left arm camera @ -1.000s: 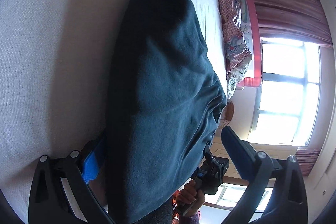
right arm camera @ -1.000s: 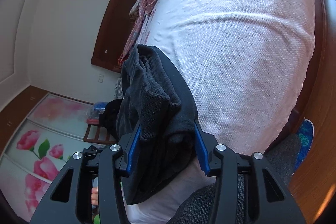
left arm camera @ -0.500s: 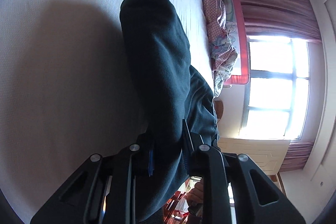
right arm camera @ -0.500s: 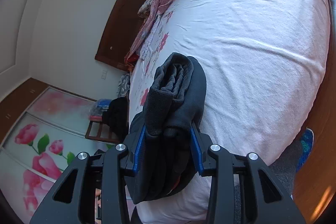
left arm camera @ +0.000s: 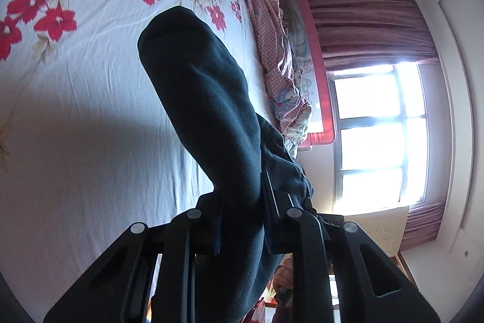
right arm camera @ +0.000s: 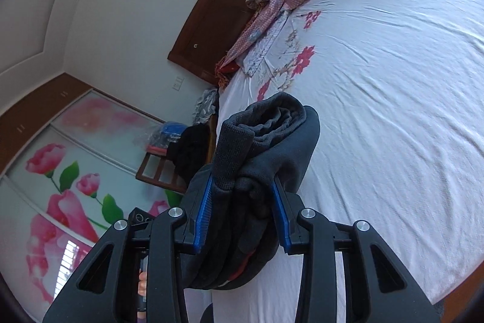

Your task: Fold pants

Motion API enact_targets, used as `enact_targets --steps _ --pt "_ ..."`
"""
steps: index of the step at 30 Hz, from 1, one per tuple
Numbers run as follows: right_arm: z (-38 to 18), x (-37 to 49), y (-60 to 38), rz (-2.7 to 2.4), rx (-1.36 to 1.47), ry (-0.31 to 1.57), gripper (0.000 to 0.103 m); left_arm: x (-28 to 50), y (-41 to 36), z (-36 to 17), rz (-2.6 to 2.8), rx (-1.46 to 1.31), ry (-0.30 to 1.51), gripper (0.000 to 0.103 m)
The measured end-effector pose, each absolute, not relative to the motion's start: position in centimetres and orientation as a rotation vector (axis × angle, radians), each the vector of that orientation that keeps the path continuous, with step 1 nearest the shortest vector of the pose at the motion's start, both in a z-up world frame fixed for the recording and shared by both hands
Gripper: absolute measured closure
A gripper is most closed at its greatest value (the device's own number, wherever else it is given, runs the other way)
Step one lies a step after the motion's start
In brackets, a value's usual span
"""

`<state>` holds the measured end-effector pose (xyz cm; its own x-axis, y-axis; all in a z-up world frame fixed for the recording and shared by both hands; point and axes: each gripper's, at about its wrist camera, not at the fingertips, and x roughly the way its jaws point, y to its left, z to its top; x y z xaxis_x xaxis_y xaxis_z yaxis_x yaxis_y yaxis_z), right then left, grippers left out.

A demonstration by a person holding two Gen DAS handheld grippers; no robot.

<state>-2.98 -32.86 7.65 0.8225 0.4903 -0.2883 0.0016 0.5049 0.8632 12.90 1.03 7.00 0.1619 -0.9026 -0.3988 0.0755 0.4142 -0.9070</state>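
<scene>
Dark fleecy pants (left arm camera: pixel 208 123), ribbed cuff showing, hang bunched above the floral white bedsheet (right arm camera: pixel 393 99); I see my left gripper (left arm camera: pixel 242 211) and right gripper (right arm camera: pixel 242 208) both clamped on the soft folds; no readable labels

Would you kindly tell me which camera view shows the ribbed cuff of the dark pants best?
The right wrist view: the ribbed cuff stands close and lit, just above the right gripper. The left wrist view shows only smooth, shadowed fabric of the pants, with no cuff visible.
</scene>
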Motion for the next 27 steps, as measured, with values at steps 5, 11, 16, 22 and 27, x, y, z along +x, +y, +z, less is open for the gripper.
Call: enact_targets --steps 5,11,16,22,27 --pt "7.9 3.9 -29.8 0.395 1.008 0.533 0.067 16.3 5.0 10.0 -0.798 -0.862 1.12 0.084" --pt "1.9 8.6 -24.6 0.412 1.037 0.645 0.067 19.8 9.5 9.1 -0.693 -0.813 1.101 0.083" --pt "-5.8 7.6 -22.5 0.355 1.011 0.821 0.057 20.0 13.4 0.3 -0.491 -0.757 1.254 0.078" --pt "-2.9 5.9 -25.6 0.332 1.015 0.78 0.043 17.7 17.6 -5.1 -0.491 -1.036 1.165 0.035" --pt "1.1 7.3 -26.0 0.423 1.067 0.644 0.043 16.3 19.5 -1.5 -0.388 -0.989 1.006 0.01"
